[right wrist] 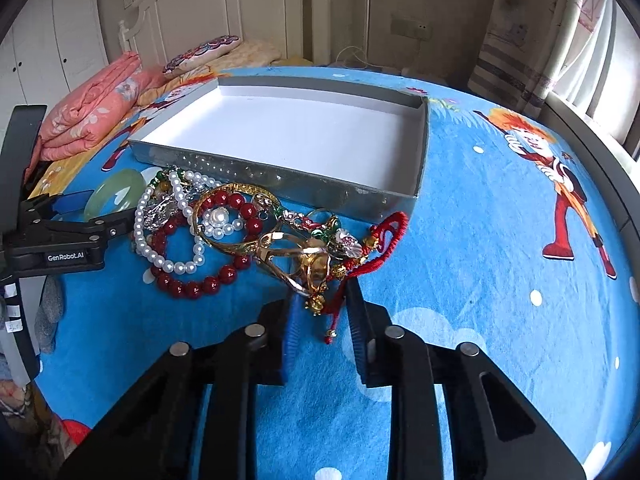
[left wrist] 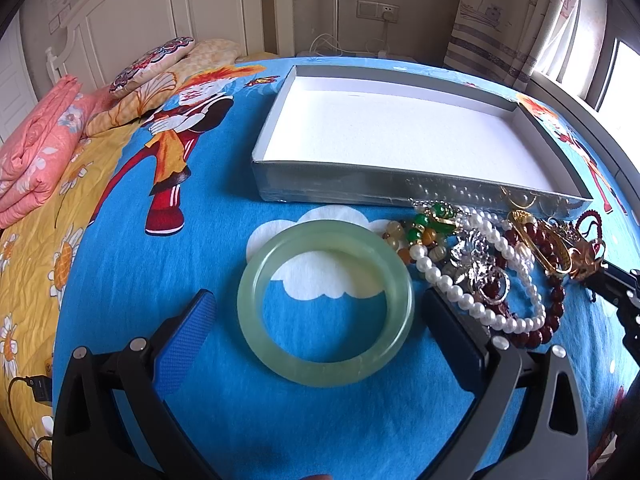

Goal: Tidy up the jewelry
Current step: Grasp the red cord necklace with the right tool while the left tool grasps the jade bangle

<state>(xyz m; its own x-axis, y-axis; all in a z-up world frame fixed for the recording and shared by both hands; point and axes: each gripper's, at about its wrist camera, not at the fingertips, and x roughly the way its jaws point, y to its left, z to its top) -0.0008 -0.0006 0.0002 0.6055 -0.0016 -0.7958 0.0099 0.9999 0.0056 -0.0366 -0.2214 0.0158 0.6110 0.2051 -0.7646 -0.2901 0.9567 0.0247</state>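
A pale green jade bangle (left wrist: 325, 304) lies flat on the blue bedsheet. My left gripper (left wrist: 320, 308) is open, with one finger on each side of the bangle, not touching it. To its right lies a pile of jewelry (left wrist: 496, 264): a pearl strand (right wrist: 176, 220), dark red beads (right wrist: 192, 284), gold bangles (right wrist: 236, 216) and a red cord charm (right wrist: 384, 240). My right gripper (right wrist: 320, 304) sits at the near edge of that pile, its jaws narrowly apart around the gold charm and red cord (right wrist: 320, 292). The empty grey box (left wrist: 340, 188) with a white floor stands behind.
Folded pink quilt (left wrist: 36, 148) and pillows (left wrist: 160, 64) lie at the far left by the headboard. A black cable plug (left wrist: 38, 388) lies at the left bed edge. The window and curtain (left wrist: 520, 20) are at the right. The left gripper also shows in the right wrist view (right wrist: 80, 232).
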